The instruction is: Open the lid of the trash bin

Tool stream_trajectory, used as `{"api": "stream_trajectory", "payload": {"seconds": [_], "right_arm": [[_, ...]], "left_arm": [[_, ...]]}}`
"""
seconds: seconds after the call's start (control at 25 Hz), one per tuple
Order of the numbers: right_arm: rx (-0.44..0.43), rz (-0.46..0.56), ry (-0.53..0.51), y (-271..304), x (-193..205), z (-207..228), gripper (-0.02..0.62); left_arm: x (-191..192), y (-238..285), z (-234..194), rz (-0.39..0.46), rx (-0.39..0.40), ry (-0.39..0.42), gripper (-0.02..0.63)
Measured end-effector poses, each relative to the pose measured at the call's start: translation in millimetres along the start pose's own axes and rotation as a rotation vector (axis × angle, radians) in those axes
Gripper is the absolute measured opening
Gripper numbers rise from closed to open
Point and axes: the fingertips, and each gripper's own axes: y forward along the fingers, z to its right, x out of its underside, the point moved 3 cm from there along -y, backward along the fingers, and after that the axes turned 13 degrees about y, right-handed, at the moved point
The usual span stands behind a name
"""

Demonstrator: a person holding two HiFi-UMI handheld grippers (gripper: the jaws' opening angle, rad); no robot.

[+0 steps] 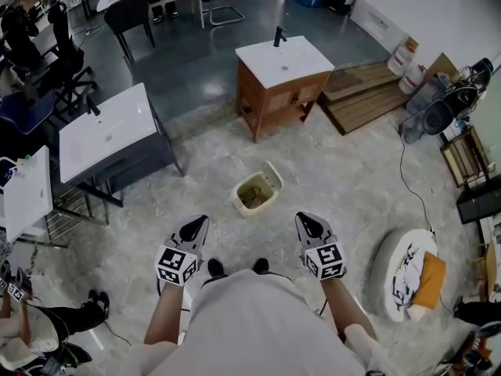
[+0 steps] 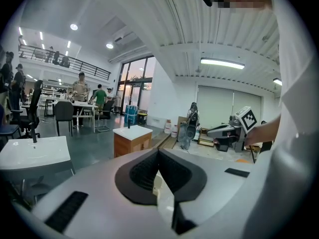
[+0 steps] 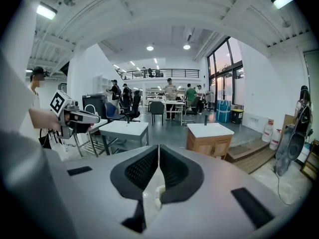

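**Both tools shut and empty, trash bin on the floor ahead**

In the head view the person stands on a pale mottled floor with one tool in each hand, both held out low in front of the body. The trash bin, small and cream, sits on the floor just beyond the two tool tips and roughly midway between them, touched by neither. Its lid looks tipped up at the far right side, and a brownish inside shows.

The left tool points forward toward the bin's left. In the left gripper view its dark ribbed jaws are pressed together with nothing between them. The right tool points forward on the bin's right. The right gripper view shows its jaws likewise closed tip to tip and empty. Each tool carries its marker cube near the hand, and each shows off to the side in the other's view.

The person's dark shoes stand just behind the tools. Farther off, past the bin, is a wooden washbasin cabinet with a white top and black faucet. A dark-framed basin stand is to the left, stacked wooden boards to the right, and a round white object with an orange cloth near the person's right side.
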Motion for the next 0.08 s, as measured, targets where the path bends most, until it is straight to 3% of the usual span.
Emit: {"api": "stream_trajectory", "payload": {"seconds": [0.08], "right_arm": [[-0.001, 0.002, -0.001, 1.3, -1.4, -0.6, 0.034]], "left_arm": [[0.5, 0.3, -0.9, 0.001, 0.001, -0.003, 0.017]]}}
